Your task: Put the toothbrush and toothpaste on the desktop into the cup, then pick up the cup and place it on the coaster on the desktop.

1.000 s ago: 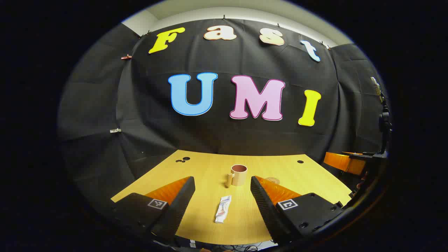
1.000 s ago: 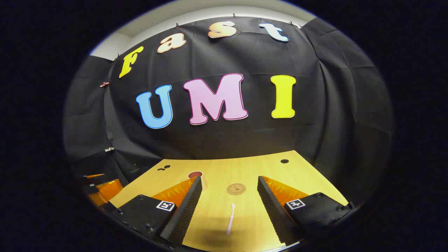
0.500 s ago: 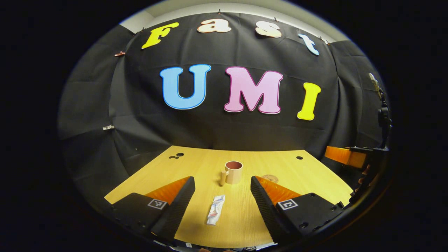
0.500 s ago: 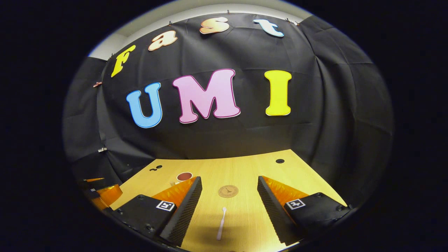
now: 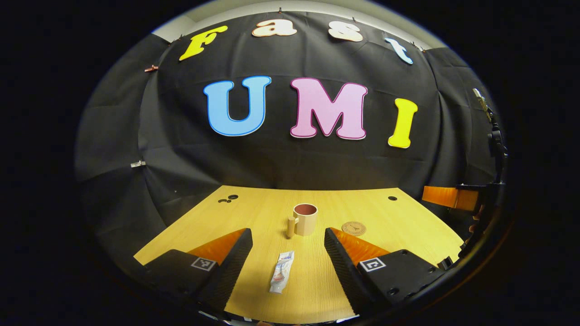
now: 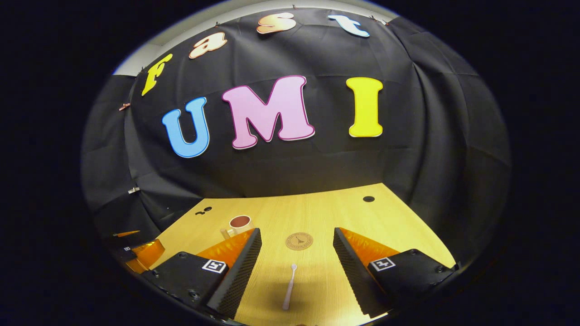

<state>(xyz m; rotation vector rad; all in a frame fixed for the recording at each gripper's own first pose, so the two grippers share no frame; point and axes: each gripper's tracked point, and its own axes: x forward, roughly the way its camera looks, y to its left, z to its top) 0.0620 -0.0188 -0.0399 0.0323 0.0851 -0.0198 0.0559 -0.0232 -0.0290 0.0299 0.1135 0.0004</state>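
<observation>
While hovering above the desktop (image 5: 253,217), left gripper (image 5: 287,260) spread wide, gripping nothing, touching nothing. Framing the toothpaste (image 5: 281,277) betw. its ribbed fingers (image 5: 235,267): small flattened white tube, lying flat, cap end toward camera. Sitting further back, upright, the cup (image 5: 304,219): beige cylinder w/ reddish inside and chunky handle on its left, nothing visible in it. Lying just right of cup, apart from it, the coaster (image 5: 354,228): round, thin, brown disc w/ dark print.

Right gripper (image 6: 296,265) also spread wide, clamping nothing. Lying betw. its fingers (image 6: 240,267) the toothbrush (image 6: 289,293): slim, pale, straight, head pointing away. Sitting beyond it, the coaster (image 6: 299,241); cup (image 6: 238,224) off to left, partly behind left finger. Desktop: light wood grain, matte, w/ dark round cable holes (image 6: 368,198).
</observation>
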